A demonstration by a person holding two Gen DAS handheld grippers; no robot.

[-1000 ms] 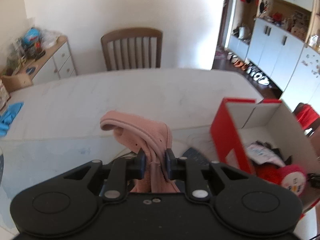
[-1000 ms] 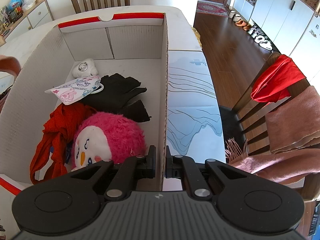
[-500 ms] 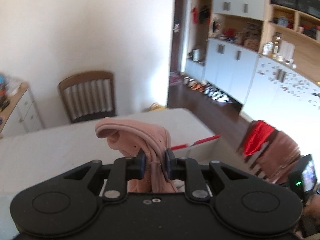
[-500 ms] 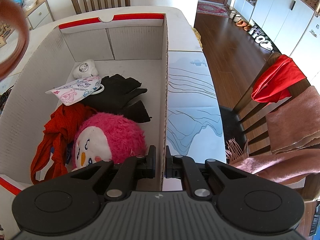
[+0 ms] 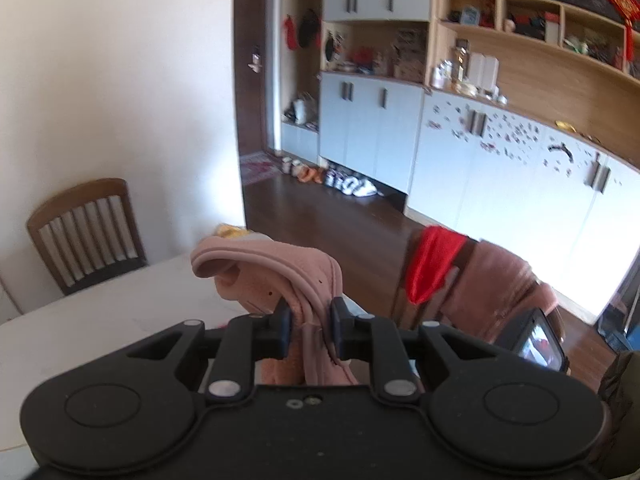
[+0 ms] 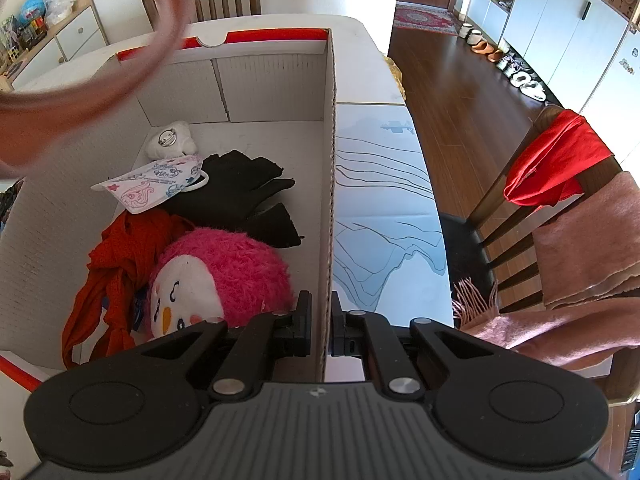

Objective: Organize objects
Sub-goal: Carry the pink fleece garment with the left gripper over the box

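Note:
My left gripper [image 5: 310, 330] is shut on a pink cloth [image 5: 276, 272] and holds it up in the air above the table. The same cloth shows blurred at the top left of the right wrist view [image 6: 92, 52], hanging over the box. My right gripper [image 6: 320, 330] is shut on the right wall of the white cardboard box [image 6: 329, 184]. Inside the box lie a pink plush toy [image 6: 216, 272], a red scarf [image 6: 120, 248], black gloves [image 6: 244, 196], a printed face mask [image 6: 156, 186] and a small white plush [image 6: 172, 144].
The box stands on a white table [image 5: 100, 312] with a blue-lined mat [image 6: 384, 216] to its right. A chair with red and pink cloths [image 6: 560, 208] stands at the right. Another wooden chair [image 5: 84, 232] stands at the table's far side.
My left gripper has lifted the pink cloth and swung to the right, so its view now faces the room. The cloth has come in over the box. The right gripper has not moved.

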